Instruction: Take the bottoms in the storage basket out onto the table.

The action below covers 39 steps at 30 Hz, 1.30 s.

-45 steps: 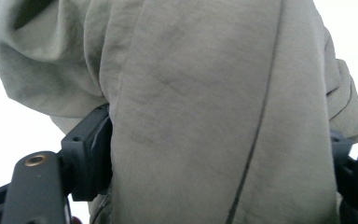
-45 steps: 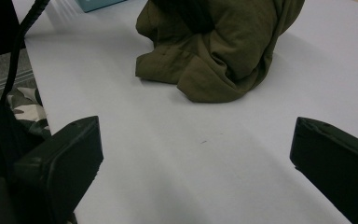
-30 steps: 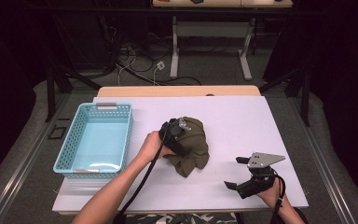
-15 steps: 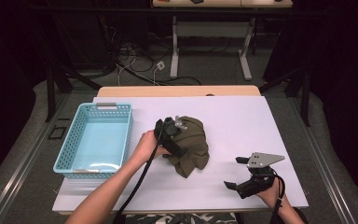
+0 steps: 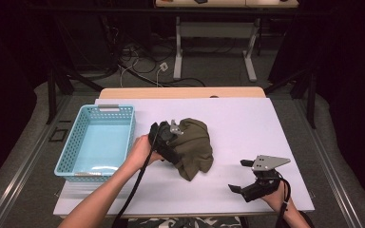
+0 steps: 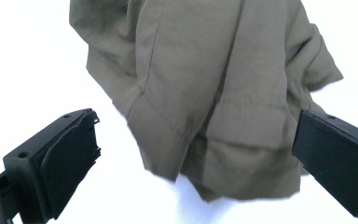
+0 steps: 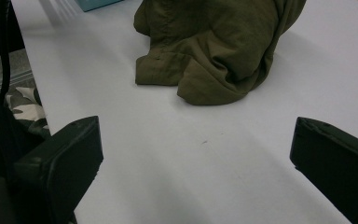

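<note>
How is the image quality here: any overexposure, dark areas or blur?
Left gripper view: the table is blown out to white, while the olive garment stays sharp. Right gripper view: even light, near tongs soft. High view: table bright, surroundings nearly black.

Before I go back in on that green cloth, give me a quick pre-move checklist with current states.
1. Left gripper jaws open, nothing pinched: ok.
2. Green cloth resting on the table, not hanging from a jaw: ok.
3. Cloth flat: not ok, it lies bunched in folds.
4. Right gripper open and apart from the cloth: ok.
5. Blue basket beside the cloth, no item visible inside: ok.
</note>
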Motion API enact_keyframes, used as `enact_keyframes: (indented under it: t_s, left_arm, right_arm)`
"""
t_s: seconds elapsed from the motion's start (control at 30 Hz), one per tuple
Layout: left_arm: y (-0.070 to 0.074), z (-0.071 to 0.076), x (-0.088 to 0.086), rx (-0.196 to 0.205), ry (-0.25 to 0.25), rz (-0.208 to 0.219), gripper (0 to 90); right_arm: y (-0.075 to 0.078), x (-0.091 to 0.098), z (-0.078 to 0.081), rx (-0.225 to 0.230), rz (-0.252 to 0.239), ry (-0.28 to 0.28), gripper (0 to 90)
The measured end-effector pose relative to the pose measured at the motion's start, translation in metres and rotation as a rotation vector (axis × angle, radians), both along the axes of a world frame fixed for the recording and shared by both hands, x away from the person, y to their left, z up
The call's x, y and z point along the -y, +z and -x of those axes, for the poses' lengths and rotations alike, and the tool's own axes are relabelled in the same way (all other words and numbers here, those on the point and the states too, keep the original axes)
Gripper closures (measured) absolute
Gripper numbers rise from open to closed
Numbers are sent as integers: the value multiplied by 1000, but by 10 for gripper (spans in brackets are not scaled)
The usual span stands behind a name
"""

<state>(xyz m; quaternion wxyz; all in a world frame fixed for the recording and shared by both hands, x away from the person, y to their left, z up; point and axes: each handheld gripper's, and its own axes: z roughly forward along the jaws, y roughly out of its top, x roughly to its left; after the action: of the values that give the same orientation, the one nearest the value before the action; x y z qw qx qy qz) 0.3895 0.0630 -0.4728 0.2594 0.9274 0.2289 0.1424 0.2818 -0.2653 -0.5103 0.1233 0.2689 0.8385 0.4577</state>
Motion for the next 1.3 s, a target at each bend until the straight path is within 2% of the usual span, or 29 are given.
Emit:
enact_keyframes:
  t_s: [0.33,1.1,1.3]
  left_arm:
    - [3,15,-18,11,10,4,0]
    - [9,52,-47,37,26,-4,0]
    - [10,62,-55,44,37,15,0]
  right_arm:
    - [0,0,0,0,3,-3,23]
    - [0,0,0,0,6,-2,23]
    - [0,-1,0,0,7,-2,24]
